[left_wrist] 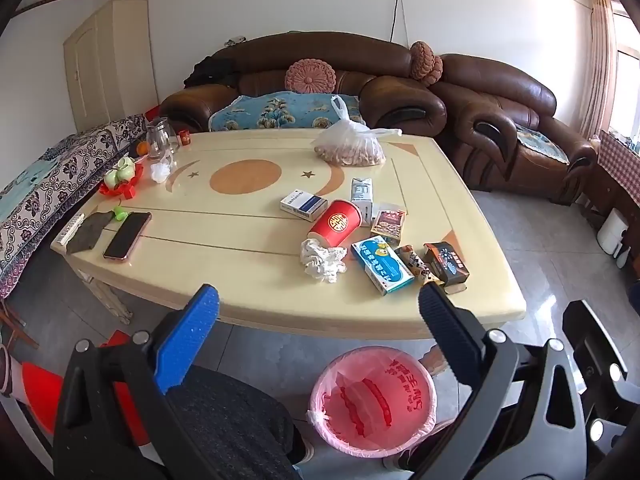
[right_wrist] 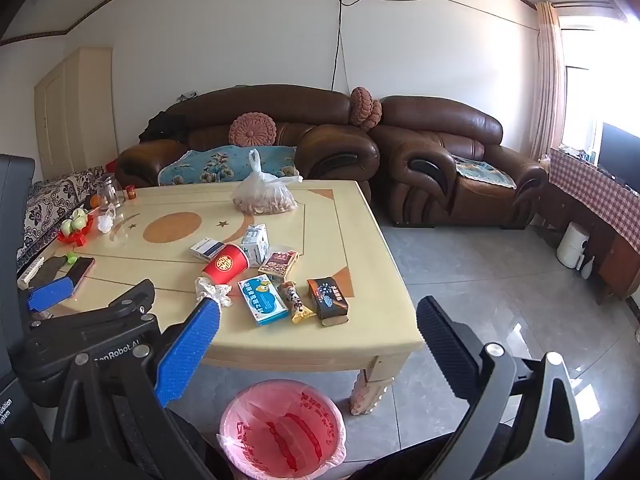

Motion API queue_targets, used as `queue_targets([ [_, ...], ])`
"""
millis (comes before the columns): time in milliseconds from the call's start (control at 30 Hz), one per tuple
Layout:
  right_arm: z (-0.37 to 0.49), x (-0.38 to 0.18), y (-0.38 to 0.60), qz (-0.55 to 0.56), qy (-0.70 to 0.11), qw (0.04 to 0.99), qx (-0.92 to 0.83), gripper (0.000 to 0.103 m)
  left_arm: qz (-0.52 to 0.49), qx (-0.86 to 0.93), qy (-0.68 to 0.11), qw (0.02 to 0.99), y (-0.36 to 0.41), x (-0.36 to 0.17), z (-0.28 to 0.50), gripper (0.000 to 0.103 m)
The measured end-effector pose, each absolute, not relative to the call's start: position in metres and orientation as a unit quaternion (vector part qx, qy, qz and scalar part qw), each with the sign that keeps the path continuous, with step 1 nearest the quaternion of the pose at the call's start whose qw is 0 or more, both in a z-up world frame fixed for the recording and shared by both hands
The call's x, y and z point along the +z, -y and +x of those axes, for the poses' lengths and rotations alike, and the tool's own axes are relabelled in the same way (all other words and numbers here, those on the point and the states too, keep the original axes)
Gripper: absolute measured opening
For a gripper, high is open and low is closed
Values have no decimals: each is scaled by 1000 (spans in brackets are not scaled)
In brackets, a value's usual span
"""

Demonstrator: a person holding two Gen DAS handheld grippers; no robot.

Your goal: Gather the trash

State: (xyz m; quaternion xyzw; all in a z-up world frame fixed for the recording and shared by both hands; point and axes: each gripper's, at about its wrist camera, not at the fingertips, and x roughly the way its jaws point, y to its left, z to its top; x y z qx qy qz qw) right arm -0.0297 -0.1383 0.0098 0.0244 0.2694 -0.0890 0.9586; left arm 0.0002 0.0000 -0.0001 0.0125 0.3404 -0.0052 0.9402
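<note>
Both the left gripper [left_wrist: 319, 296] and the right gripper [right_wrist: 319, 308] hung with jaws wide apart and empty above a pink-lined bin [left_wrist: 372, 398] on the floor. Beyond it, on the bench [left_wrist: 248, 280], lay a crumpled tissue [left_wrist: 323, 261], a tipped red cup [left_wrist: 335, 224] and several small boxes [left_wrist: 382, 266]; a brown sofa [left_wrist: 320, 76] stood behind.

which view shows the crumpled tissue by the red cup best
The left wrist view: the crumpled tissue lies fully exposed beside the red cup. In the right wrist view, the right tongs' blue finger covers part of it.
</note>
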Motion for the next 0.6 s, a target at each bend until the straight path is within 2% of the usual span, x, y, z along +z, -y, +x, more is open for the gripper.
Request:
queue_targets([
  [600,-30,10,137,22,-269,959,-89,97,14,-3,-333,943,-5,3,-1,98],
])
